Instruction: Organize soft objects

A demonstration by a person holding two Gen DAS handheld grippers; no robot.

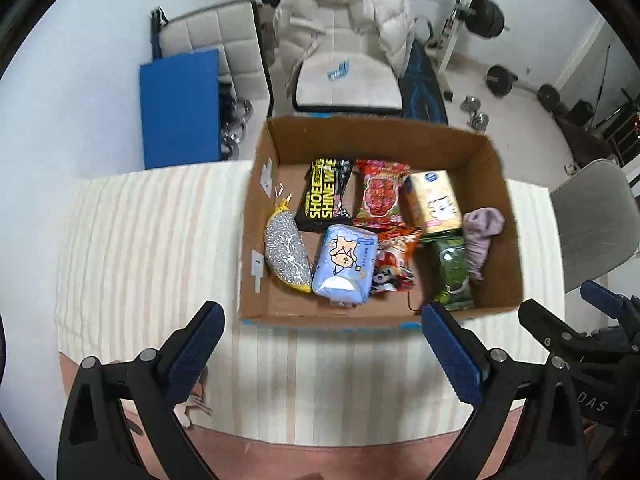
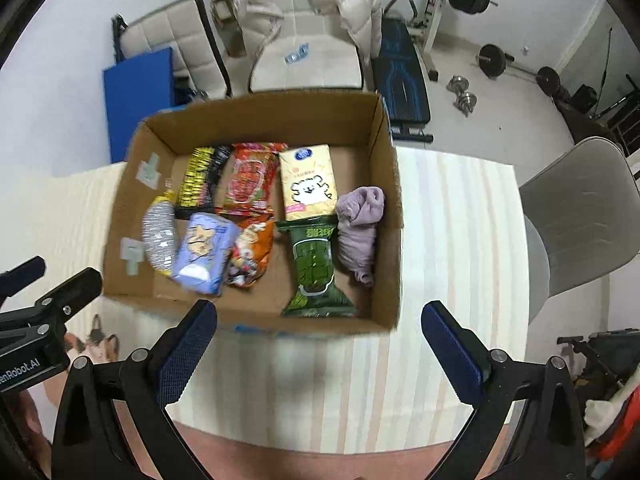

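Only the right view shows the green packet (image 2: 316, 268) whole; left claw (image 1: 324, 344) and right claw (image 2: 320, 340) gape, empty, box (image 1: 496, 184) at twelve o'clock.

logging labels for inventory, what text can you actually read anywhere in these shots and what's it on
"SHOE SHINE W", cut off: black pack in the box.
"DAS": right gripper body, seen from the left wrist.
"enRobot.AI", start cut off: left gripper body, seen from the right wrist.
Print on the green pack, yellow pack, red pack and blue pack: too small or blurred.
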